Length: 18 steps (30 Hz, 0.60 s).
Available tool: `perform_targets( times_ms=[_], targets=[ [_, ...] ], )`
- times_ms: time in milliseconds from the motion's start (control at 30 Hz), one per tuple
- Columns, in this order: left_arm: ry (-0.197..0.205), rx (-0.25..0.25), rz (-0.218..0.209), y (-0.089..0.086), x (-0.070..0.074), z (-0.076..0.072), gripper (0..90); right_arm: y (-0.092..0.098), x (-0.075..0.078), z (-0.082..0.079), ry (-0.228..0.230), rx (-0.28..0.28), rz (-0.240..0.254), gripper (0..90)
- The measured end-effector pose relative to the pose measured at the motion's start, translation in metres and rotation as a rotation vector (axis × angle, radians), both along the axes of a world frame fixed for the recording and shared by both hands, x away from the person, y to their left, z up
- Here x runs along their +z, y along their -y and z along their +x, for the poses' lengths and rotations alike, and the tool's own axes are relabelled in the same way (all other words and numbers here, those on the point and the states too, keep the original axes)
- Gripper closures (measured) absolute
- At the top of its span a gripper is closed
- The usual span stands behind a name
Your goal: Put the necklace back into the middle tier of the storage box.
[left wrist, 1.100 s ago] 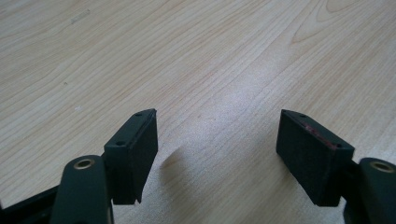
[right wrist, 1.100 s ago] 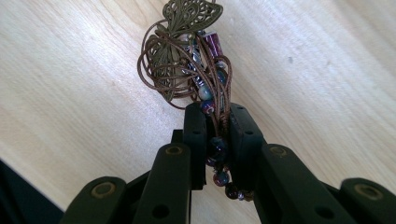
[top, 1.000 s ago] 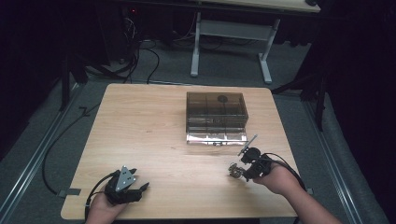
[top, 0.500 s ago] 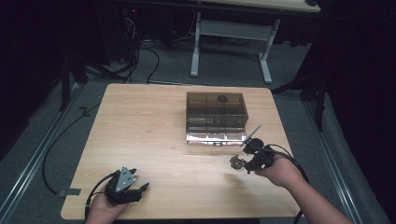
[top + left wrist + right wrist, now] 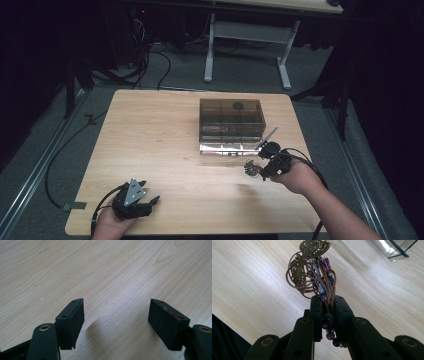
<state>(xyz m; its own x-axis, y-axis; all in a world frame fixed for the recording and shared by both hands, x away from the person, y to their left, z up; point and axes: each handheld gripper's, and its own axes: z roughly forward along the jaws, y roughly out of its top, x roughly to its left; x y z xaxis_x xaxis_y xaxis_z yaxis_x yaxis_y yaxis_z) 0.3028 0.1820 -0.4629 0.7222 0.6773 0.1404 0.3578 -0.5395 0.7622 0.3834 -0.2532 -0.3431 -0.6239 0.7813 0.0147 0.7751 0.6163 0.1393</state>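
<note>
My right claw (image 5: 327, 305) is clamped on a beaded cord necklace (image 5: 313, 270) with a brass filigree pendant, held above the counter (image 5: 165, 135) just in front of the smoky plastic drawer box (image 5: 231, 120). My left claw (image 5: 115, 315) sits wide open and empty at the counter's near-left corner.

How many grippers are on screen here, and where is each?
2. The left gripper rests open near the table's front-left edge. The right gripper is at front right, beside the drawer box, clamped on a beaded cord bracelet.
</note>
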Motion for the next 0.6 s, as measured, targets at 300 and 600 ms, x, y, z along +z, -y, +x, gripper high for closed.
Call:
perform_targets(
  times_ms=[300, 600],
  targets=[
    [0.000, 0.000, 0.003, 0.000, 0.000, 0.000, 29.4, -0.008, 0.009, 0.012, 0.008, -0.003, 0.022, 79.5],
    [0.001, -0.004, 0.004, 0.000, 0.000, 0.000, 29.4, -0.019, 0.017, 0.032, 0.022, -0.013, 0.018, 79.5]
  ],
)
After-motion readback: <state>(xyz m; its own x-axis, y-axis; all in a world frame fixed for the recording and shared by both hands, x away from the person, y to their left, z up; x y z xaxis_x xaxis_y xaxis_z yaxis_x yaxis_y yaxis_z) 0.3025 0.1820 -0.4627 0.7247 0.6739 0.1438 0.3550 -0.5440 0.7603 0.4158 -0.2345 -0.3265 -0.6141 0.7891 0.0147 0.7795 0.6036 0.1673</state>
